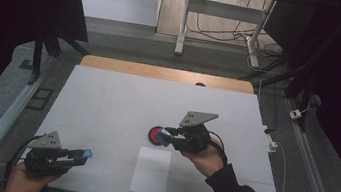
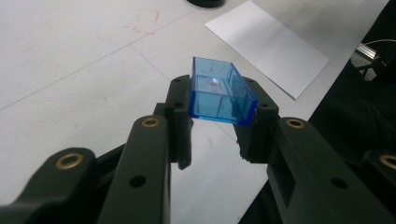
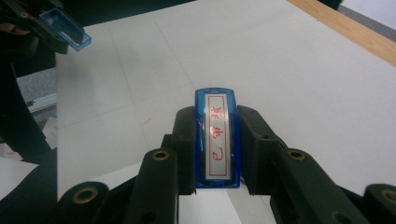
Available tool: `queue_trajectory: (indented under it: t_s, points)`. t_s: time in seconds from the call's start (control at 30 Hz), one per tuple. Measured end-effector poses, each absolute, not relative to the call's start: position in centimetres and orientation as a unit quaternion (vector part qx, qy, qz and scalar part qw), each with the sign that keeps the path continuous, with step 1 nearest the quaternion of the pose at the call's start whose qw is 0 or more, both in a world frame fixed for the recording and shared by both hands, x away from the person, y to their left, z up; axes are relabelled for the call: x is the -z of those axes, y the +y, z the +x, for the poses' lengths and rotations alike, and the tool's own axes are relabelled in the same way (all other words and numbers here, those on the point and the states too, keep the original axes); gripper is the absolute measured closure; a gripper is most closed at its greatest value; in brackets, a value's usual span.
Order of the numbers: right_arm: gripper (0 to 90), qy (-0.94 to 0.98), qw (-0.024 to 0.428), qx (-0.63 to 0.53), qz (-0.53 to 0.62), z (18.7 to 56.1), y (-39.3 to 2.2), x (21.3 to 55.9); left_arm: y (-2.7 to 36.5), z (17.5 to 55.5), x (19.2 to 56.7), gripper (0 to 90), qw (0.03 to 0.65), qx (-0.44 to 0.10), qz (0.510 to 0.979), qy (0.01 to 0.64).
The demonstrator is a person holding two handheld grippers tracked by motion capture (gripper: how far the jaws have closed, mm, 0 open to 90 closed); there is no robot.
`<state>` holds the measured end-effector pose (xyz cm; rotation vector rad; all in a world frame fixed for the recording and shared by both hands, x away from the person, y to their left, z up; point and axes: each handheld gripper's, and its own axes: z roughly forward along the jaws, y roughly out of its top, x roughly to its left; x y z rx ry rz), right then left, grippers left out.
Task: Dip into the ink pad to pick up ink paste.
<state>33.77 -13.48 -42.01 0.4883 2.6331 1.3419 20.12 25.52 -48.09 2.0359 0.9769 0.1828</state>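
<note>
Stamp (image 3: pixel 217 140), blue-bodied with a white face and red characters, sits clamped between the jaws of my right hand-held gripper (image 1: pixel 167 135); the jaws press on its two long sides. In the high view I have that hand-held gripper above the middle of the white surface (image 1: pixel 107 97), right over a round black pad with a red centre (image 1: pixel 155 135). My left hand-held gripper (image 2: pixel 217 112) is closed on a clear blue cap (image 2: pixel 219 91), an open-ended rectangular shell; I see nothing inside it but a faint reddish smudge on its inner wall. It is held near the front left corner of the surface, well apart from the stamp. A white sheet of paper (image 1: pixel 151 170) lies flat between the two hands, just in front of the pad. The right gripper view lets me read the stamp's printed face, which the high view is too far off to resolve; the left gripper view looks into the cap's hollow.
</note>
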Motion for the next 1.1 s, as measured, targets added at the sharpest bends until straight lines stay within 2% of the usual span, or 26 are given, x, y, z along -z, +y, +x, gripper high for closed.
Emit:
queue_trajectory:
  t_s: [0.47,1.1]
  points:
    - [70.2,0.887,0.093,-0.413,0.183,36.2,-11.9,43.5,25.5,20.2,48.2,68.1,0.42,-0.07,0.814,0.396]
    - [70.3,0.903,0.088,-0.362,0.215,39.5,-10.1,46.5,25.1,20.5,48.3,68.1,0.396,-0.072,0.821,0.406]
